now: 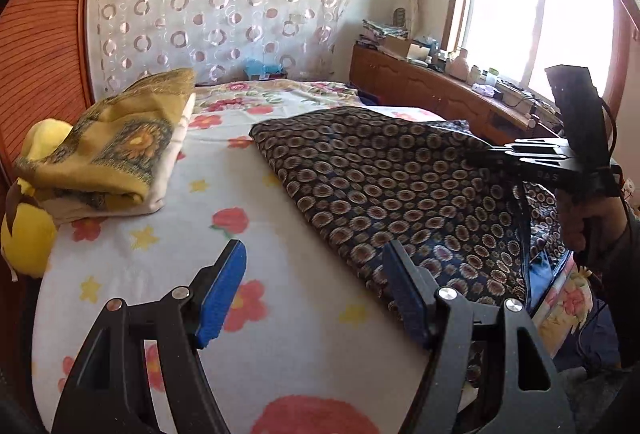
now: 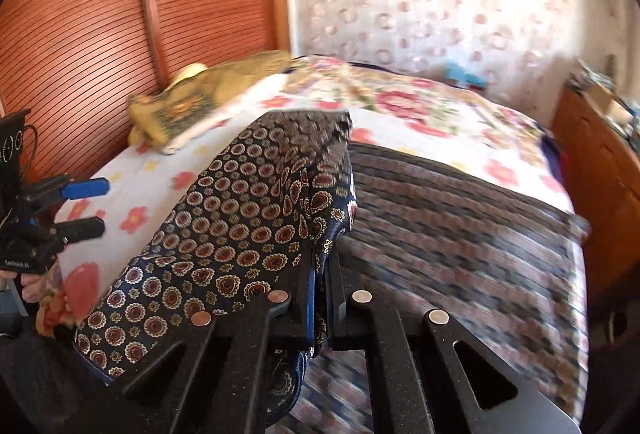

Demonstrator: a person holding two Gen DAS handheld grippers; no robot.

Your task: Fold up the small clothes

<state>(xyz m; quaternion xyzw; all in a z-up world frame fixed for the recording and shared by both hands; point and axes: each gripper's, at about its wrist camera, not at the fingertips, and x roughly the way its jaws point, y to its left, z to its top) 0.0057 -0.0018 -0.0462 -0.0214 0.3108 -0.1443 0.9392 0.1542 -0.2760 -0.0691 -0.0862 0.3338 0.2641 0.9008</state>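
Note:
A dark navy cloth printed with brown round medallions lies spread on the flowered bed sheet. In the right wrist view its lifted edge hangs pinched between the closed pads of my right gripper. The left wrist view shows that gripper at the cloth's right side, gripping a raised fold. My left gripper hovers open over the sheet beside the cloth's near left edge, blue pads apart and nothing between them. It also appears at the far left as the left gripper.
A folded yellow patterned cloth lies on a white stack at the bed's left, next to a yellow plush toy. A wooden wardrobe door stands left. A cluttered wooden cabinet runs under the window on the right.

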